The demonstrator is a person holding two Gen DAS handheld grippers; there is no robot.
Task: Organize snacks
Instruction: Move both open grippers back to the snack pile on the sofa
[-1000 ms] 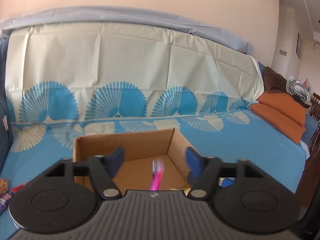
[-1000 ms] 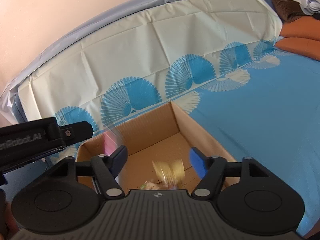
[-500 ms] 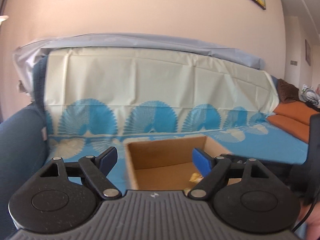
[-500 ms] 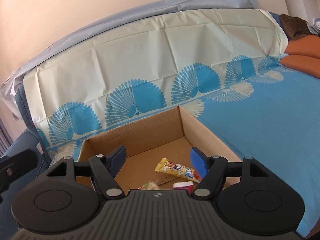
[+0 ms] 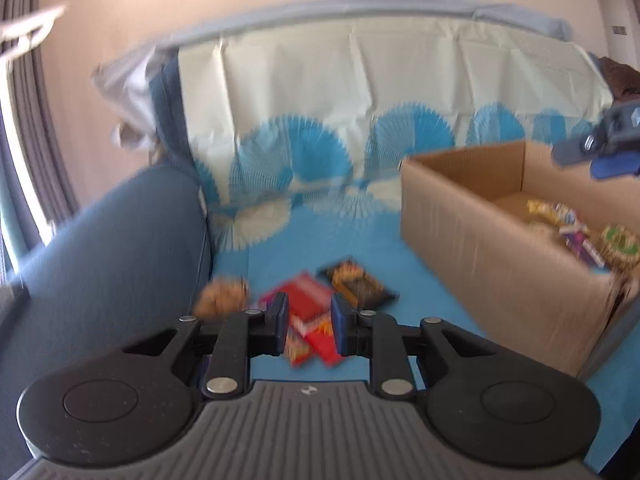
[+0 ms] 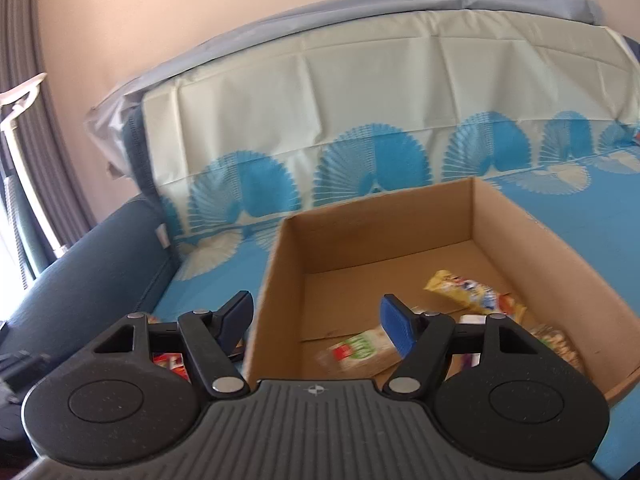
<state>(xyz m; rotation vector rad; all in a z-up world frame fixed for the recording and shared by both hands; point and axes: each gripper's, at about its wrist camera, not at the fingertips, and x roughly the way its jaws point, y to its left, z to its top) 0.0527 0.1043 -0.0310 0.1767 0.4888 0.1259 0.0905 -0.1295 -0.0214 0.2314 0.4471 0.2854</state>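
Loose snacks lie on the blue cover left of the cardboard box (image 5: 460, 232): a red packet (image 5: 304, 300), a dark orange packet (image 5: 356, 282) and a brown round one (image 5: 222, 298). My left gripper (image 5: 309, 322) hovers low over them, blurred, its jaws closing to a narrow gap. The red packet shows through that gap, and the pads do not visibly press on it. My right gripper (image 6: 316, 308) stands open over the box's left wall (image 6: 276, 280), holding nothing. Inside the box lie a yellow packet (image 6: 464, 288), a green-and-white packet (image 6: 360, 350) and others.
A dark blue sofa arm (image 5: 112, 240) rises left of the loose snacks. The backrest is draped in a cream and blue fan-patterned cover (image 6: 360, 120). A grey curtain (image 6: 24, 80) hangs at far left. My right gripper (image 5: 592, 148) shows above the box in the left wrist view.
My left gripper swung left and down from over the box to the loose snacks, and its jaws narrowed. My right gripper drifted left over the box, staying open; packets now lie still inside.
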